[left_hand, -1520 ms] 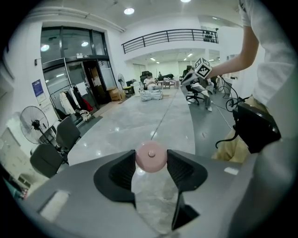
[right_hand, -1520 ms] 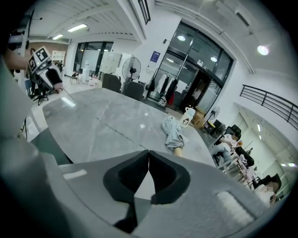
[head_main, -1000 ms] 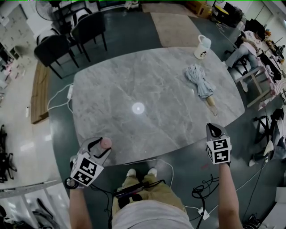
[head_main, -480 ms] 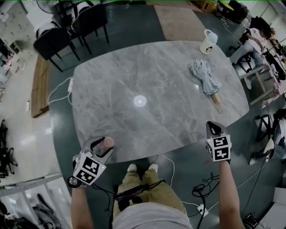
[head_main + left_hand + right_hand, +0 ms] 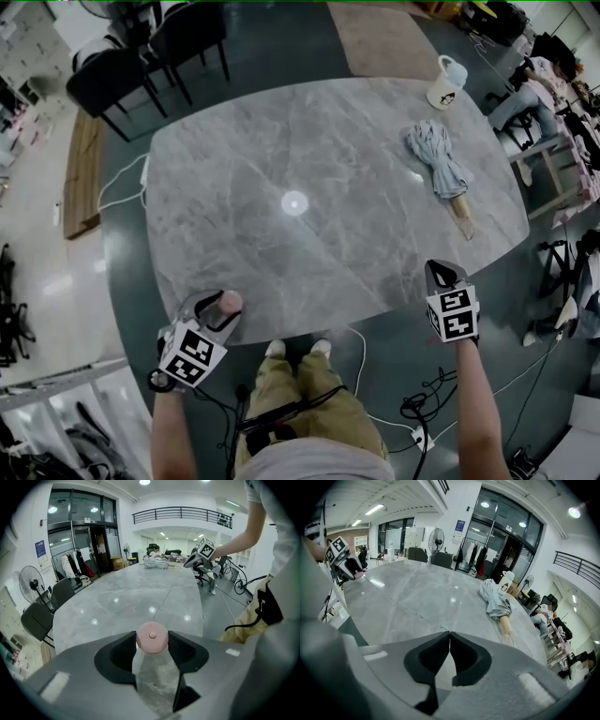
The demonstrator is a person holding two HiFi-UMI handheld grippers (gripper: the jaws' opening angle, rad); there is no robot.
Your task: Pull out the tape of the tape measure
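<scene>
Squarely between left tongs (image 5: 221, 306), pink tape measure (image 5: 151, 637), round face rearward.

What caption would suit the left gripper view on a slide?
Left tongs grip a pink tape measure before a grey table.

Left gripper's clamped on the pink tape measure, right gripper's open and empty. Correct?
Not quite. The right gripper is shut, its jaws meeting tip to tip with nothing between them; the right gripper view shows it. The left gripper does hold the pink tape measure.
</scene>
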